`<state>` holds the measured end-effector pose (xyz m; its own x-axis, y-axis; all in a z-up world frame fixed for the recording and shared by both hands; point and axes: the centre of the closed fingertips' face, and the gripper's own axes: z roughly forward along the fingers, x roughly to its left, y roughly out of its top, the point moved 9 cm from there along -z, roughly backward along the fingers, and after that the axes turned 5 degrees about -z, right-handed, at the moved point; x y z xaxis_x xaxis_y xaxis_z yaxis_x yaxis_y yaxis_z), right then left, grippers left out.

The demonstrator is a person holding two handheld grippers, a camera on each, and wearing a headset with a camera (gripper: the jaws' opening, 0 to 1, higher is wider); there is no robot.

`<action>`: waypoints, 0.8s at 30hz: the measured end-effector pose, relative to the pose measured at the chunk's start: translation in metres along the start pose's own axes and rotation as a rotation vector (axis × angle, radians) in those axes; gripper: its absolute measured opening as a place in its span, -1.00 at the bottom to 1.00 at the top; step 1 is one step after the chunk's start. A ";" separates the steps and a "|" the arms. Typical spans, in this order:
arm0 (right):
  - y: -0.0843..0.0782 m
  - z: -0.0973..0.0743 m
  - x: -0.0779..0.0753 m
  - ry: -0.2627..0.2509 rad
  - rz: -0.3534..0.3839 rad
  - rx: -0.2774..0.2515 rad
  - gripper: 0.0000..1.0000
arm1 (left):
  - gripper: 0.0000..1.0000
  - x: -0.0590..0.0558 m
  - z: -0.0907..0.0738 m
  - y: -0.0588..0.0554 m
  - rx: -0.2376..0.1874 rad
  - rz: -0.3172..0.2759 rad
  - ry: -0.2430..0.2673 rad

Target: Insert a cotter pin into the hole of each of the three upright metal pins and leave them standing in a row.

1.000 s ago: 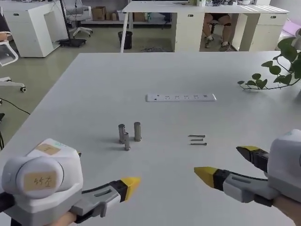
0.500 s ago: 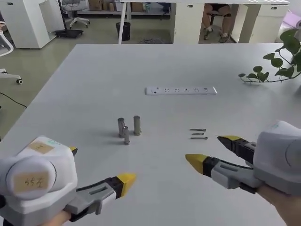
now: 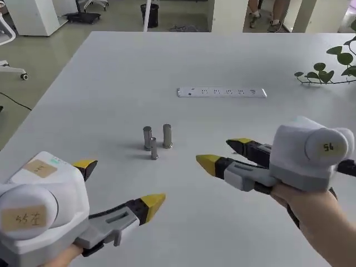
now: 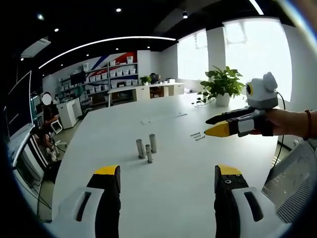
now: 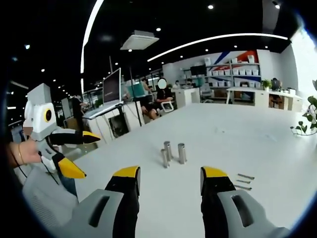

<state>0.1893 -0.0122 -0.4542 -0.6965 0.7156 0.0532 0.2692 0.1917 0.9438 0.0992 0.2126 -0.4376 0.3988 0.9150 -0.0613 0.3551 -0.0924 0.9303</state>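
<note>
Three short upright metal pins (image 3: 154, 139) stand in a tight cluster mid-table, also seen ahead in the left gripper view (image 4: 146, 148) and the right gripper view (image 5: 172, 151). Three thin cotter pins (image 4: 197, 135) lie flat to their right (image 5: 242, 181); in the head view the right gripper covers them. My left gripper (image 3: 119, 183) hovers open near the front left, short of the metal pins. My right gripper (image 3: 222, 151) is open too, above the table just right of the metal pins, holding nothing. Each gripper view shows its own jaws wide apart (image 4: 167, 171) (image 5: 170, 172).
A white power strip (image 3: 221, 92) lies behind the pins. A potted plant (image 3: 334, 69) trails over the table's far right. The white table (image 3: 111, 78) runs wide to the left edge. Desks, chairs and people are beyond it.
My right gripper has moved left and forward over the spot where the cotter pins lie, hiding them. The head camera has tilted down. The left gripper has barely shifted.
</note>
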 end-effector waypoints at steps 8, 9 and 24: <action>-0.005 0.045 -0.001 0.054 -0.018 0.009 -0.21 | 0.55 0.003 0.012 -0.002 0.037 0.013 -0.016; -0.005 0.051 0.000 0.063 -0.019 0.007 -0.23 | 0.55 0.004 0.013 -0.002 0.040 0.010 -0.016; -0.023 0.119 0.009 0.157 -0.013 0.043 -0.52 | 0.53 0.015 0.025 -0.007 0.053 -0.016 0.002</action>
<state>0.2564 0.0699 -0.5140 -0.7948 0.5994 0.0948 0.2852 0.2311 0.9302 0.1239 0.2175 -0.4537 0.3913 0.9172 -0.0749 0.4059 -0.0990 0.9085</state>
